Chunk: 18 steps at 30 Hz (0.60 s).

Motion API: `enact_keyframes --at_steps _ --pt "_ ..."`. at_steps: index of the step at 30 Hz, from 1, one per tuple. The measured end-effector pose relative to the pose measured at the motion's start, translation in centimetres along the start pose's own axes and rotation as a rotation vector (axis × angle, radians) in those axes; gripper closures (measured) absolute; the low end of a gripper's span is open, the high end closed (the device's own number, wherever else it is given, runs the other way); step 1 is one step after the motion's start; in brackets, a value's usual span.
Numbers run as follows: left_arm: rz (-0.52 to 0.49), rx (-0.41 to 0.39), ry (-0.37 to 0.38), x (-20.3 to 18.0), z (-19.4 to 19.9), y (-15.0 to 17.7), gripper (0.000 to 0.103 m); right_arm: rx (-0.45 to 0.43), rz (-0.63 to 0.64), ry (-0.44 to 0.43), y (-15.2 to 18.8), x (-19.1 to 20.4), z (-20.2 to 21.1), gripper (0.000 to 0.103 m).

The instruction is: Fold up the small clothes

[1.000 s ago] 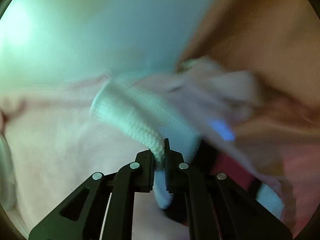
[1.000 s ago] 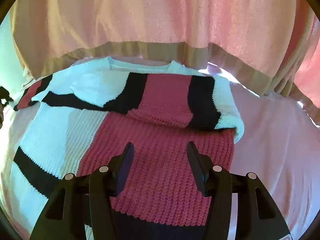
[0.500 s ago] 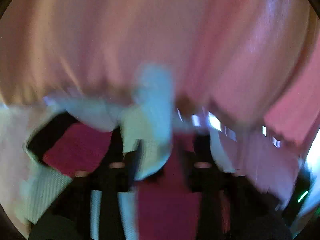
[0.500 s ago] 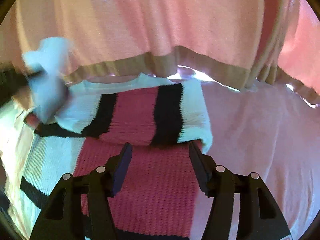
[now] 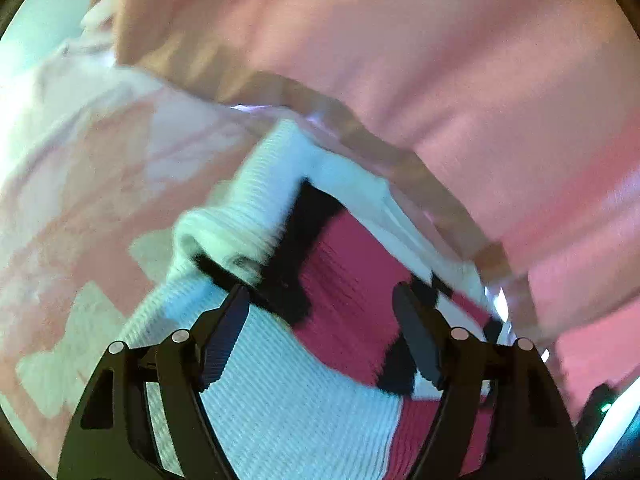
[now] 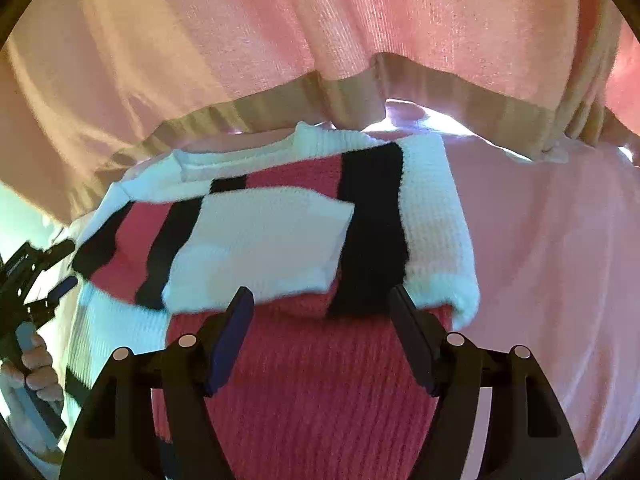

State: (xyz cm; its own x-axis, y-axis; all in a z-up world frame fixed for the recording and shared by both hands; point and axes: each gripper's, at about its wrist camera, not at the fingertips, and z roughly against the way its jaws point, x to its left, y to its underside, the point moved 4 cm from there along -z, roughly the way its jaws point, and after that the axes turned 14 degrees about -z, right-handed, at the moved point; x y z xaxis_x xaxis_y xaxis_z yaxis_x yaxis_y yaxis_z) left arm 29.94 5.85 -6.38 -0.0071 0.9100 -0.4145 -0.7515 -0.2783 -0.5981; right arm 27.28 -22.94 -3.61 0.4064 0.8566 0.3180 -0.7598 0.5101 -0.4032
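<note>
We note a knitted sweater (image 6: 304,392) in white, black and raspberry-red blocks lying flat on a pink sheet (image 6: 552,264), its neckline toward the far edge of that sheet, just below the hem of a pink curtain (image 6: 320,20) that hangs behind it. Both sleeves are folded in over the chest: the right sleeve (image 6: 424,220) lies along the garment's right side with its white cuff at the near end, and the left sleeve (image 6: 256,240) lies across it, a broad white panel on top. Our right gripper (image 6: 320,332) hovers above the red body of the sweater, just short of the folded sleeves; its jaws are opening, well apart, with nothing pinched between them and only the knit lying below. Our left gripper (image 5: 320,328) hangs over the sweater's left shoulder region, jaws likewise opening and wide, gripping nothing; the white cuff (image 5: 224,236) sits loose just beyond its left finger, curled at the rim. In the right wrist view that left gripper shows at the left edge of the sheet, held by the person's hand (image 6: 38,372). The left view is motion-blurred, so we cannot tell finer contact there.
</note>
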Motion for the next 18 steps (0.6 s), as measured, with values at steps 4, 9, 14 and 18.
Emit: enact_keyframes --at_steps 4,9,14,18 --pt "0.196 0.063 0.049 3.7 -2.6 0.1 0.032 0.031 -0.079 0.006 -1.5 -0.6 -2.8 0.035" --pt "0.252 0.036 0.045 5.3 -3.8 -0.7 0.067 0.080 -0.108 -0.014 -1.1 0.2 -6.1 0.093" --pt "0.162 -0.040 0.003 4.6 -2.6 -2.2 0.092 -0.126 -0.049 -0.170 -4.6 4.3 1.2 0.097" --pt "0.105 -0.060 -0.044 4.8 -2.3 -2.4 0.091 -0.266 0.039 -0.087 -5.7 3.4 3.7 0.097"
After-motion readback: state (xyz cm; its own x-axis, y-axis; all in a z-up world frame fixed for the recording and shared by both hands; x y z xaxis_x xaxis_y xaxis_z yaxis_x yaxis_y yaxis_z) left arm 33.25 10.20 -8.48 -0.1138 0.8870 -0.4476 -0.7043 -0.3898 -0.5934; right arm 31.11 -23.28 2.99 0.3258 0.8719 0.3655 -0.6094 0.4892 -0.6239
